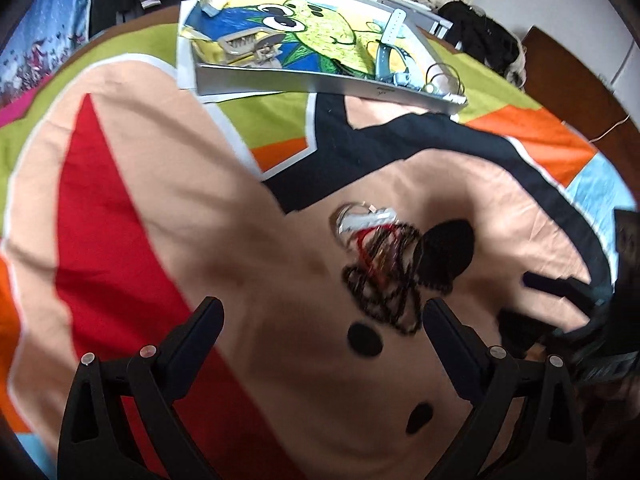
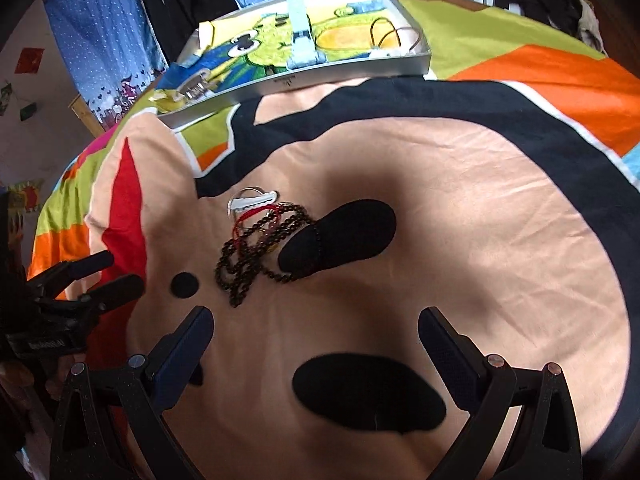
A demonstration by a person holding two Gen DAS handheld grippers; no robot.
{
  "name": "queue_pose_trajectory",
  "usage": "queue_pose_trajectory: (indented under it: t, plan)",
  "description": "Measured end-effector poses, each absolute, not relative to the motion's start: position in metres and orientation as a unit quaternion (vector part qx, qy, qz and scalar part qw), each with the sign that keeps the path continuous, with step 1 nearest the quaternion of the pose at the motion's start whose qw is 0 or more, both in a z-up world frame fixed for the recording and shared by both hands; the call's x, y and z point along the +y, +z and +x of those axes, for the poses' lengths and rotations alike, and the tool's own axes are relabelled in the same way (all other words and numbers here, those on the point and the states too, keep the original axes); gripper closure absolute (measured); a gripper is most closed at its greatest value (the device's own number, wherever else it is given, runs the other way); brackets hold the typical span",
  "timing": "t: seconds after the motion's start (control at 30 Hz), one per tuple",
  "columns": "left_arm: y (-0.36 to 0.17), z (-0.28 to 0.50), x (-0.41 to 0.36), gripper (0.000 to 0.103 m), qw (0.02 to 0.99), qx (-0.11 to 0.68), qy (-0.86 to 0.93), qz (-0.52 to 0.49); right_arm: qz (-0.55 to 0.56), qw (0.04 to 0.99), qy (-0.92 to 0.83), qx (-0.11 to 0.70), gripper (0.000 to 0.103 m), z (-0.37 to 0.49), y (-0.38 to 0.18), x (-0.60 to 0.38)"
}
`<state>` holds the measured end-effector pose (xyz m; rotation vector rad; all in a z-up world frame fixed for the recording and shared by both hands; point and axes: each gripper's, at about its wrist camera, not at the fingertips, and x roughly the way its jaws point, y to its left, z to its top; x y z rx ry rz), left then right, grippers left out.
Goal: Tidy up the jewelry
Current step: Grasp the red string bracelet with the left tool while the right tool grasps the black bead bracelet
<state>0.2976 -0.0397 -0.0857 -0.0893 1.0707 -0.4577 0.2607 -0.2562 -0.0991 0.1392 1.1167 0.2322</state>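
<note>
A tangle of jewelry lies on the cartoon bedspread: a dark bead necklace (image 1: pixel 384 292) (image 2: pixel 248 268), a red cord (image 2: pixel 256 216) and a white hair clip with clear rings (image 1: pixel 366 218) (image 2: pixel 254 200). My left gripper (image 1: pixel 322 320) is open and empty, hovering just short of the beads. It also shows at the left of the right wrist view (image 2: pixel 108 276). My right gripper (image 2: pixel 316 330) is open and empty, a little below the pile. A shallow grey tray (image 1: pixel 320 84) (image 2: pixel 352 68) with a frog picture holds a blue watch (image 1: pixel 390 46) (image 2: pixel 302 40), a clip (image 1: pixel 250 46) and thin bangles (image 1: pixel 442 76) (image 2: pixel 394 36).
The tray lies at the far side of the bed. Dark clothes (image 1: pixel 478 30) lie on furniture beyond the bed at the right. A blue dotted curtain (image 2: pixel 100 40) hangs behind at the left. The bedspread (image 2: pixel 500 220) is wrinkled.
</note>
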Motion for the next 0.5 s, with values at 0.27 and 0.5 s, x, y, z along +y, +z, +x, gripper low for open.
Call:
queue_pose_trajectory:
  t: [0.27,0.5]
  plan:
    - [-0.097,0.334,-0.050,0.042,0.807,0.511,-0.283,-0.090,-0.007,0.835,0.138,0.532,0.021,0.273,-0.119,-0.229]
    - [-0.117,0.346,-0.065,0.069,0.774,0.539,-0.322,-0.088,-0.027,0.828,0.156,0.538,0.038,0.282,-0.133,-0.220]
